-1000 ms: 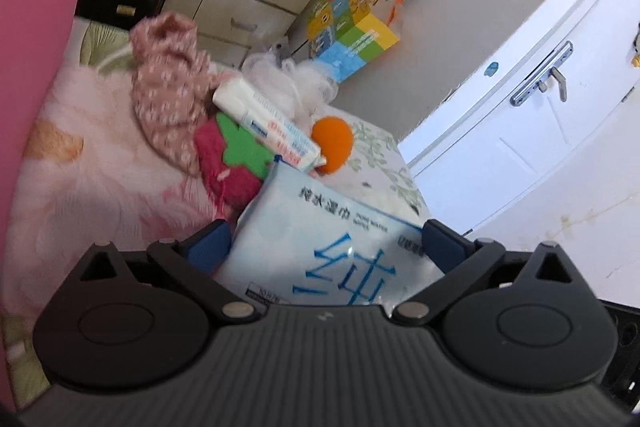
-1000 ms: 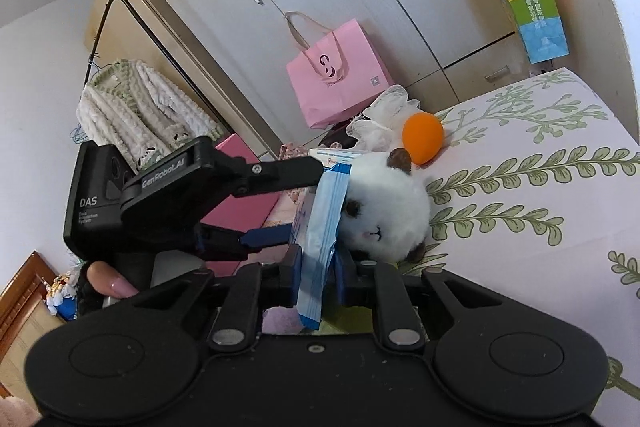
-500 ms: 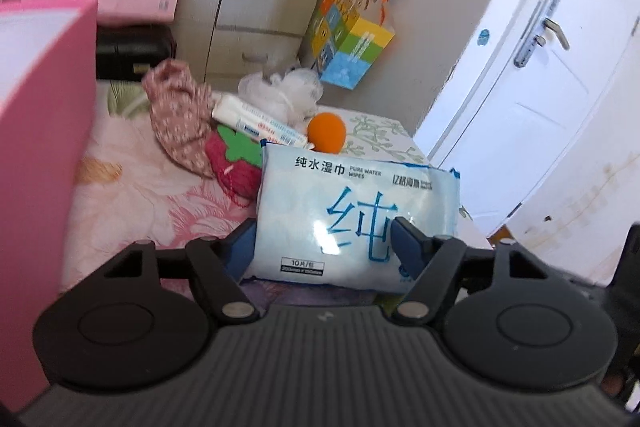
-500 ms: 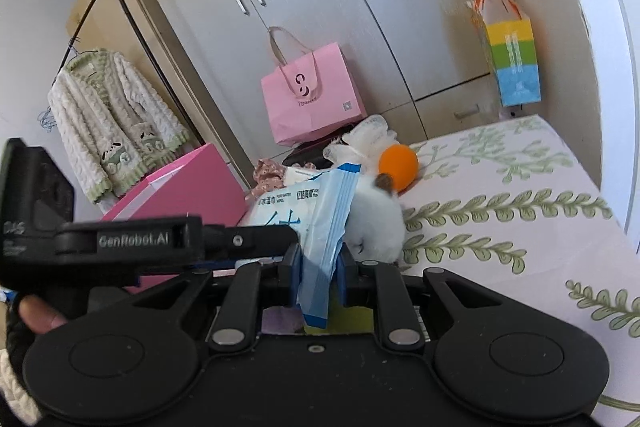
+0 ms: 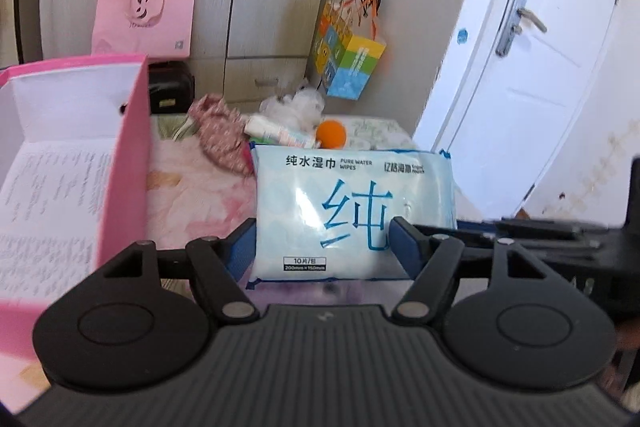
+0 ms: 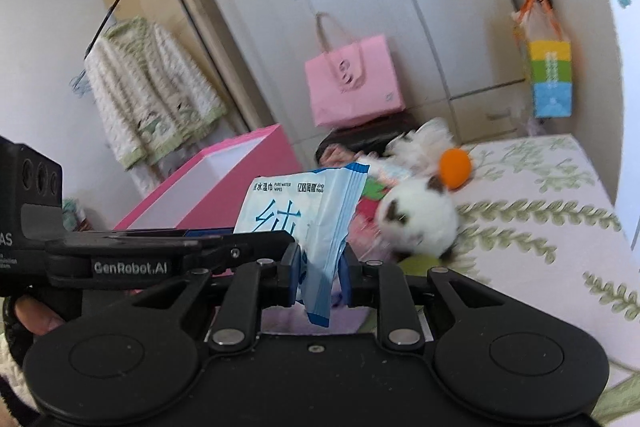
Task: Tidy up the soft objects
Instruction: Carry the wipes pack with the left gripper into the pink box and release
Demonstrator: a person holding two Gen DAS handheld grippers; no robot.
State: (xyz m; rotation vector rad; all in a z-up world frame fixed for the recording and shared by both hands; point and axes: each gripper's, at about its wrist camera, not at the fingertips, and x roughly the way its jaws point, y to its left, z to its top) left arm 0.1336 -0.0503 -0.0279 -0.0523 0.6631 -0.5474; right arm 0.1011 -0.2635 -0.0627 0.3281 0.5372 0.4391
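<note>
Your right claw is closed on the bottom edge of a wipes pack, holding it upright above the bed — the pack's flat face turns toward your left side, and its long axis runs up and away from the claw. Your left claw is spread wide, with one finger at each side of the same pack and gaps showing between fingers and wrapper; it grips nothing.

The relation that matters: the pink box lies to the left of the pack, open at the top, and your left claw is the nearer one to it. Judging by this, either the left claw must close across the pack's width to take it over, or the right must carry it leftward over the box rim.

From the left wrist you see the pack's printed face square on, the white inside of the box and, beyond the pack, an orange ball and a floral cloth. From the right wrist you see what the left cannot — the pinch on the pack's seam, edge on, and a white plush lying on the bed just behind the pack.
</note>
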